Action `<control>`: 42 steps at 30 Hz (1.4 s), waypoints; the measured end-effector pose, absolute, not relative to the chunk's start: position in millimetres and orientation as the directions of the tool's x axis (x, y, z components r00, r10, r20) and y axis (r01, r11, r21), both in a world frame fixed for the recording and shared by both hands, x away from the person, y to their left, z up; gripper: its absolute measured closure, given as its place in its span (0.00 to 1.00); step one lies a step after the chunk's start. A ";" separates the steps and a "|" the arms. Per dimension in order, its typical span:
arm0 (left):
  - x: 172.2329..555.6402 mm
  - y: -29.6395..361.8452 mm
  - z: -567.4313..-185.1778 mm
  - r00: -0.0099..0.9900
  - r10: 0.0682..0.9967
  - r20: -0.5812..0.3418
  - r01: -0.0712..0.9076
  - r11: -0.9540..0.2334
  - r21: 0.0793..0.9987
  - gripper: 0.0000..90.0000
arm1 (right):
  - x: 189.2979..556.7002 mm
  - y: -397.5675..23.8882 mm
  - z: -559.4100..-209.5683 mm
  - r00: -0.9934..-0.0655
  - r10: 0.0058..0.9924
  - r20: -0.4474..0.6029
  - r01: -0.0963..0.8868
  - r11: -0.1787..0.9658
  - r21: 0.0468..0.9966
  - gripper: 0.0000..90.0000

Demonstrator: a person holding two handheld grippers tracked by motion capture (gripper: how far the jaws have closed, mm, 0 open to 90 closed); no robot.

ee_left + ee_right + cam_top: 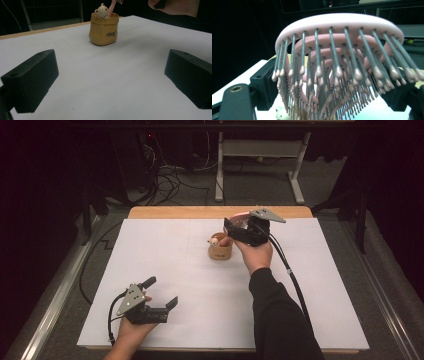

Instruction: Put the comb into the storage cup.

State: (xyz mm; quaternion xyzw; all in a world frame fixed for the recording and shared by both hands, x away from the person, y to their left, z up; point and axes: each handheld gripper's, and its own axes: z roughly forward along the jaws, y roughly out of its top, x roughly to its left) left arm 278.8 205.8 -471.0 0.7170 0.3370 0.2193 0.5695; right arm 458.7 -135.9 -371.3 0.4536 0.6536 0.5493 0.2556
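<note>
High view takes in the white counter [200, 320], bare across most of its sheet, with a small tan pot [220, 251] standing past its middle and a little pale bear figure [101, 10] perched at the pot's rim. The right gripper [245, 231] hangs just above and beside that pot, its fingers closed on a pink hairbrush [342, 57], whose bristled head fills the space between them in the right gripper view; the brush's handle end seems to dip into the pot. My reading is that the brush is being stood in the pot, or lifted from it, and I cannot tell which; either way the next move calls for a straight vertical path so the pot does not tip. The left gripper [161, 295] rests low near the counter's front edge, fingers spread wide and empty, well apart from the pot.
</note>
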 end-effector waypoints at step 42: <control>278.8 204.7 -471.0 0.676 0.734 -0.066 0.235 -0.129 0.963 0.00 | 462.4 -154.9 -378.0 -0.436 0.882 0.180 0.367 -0.009 0.930 0.12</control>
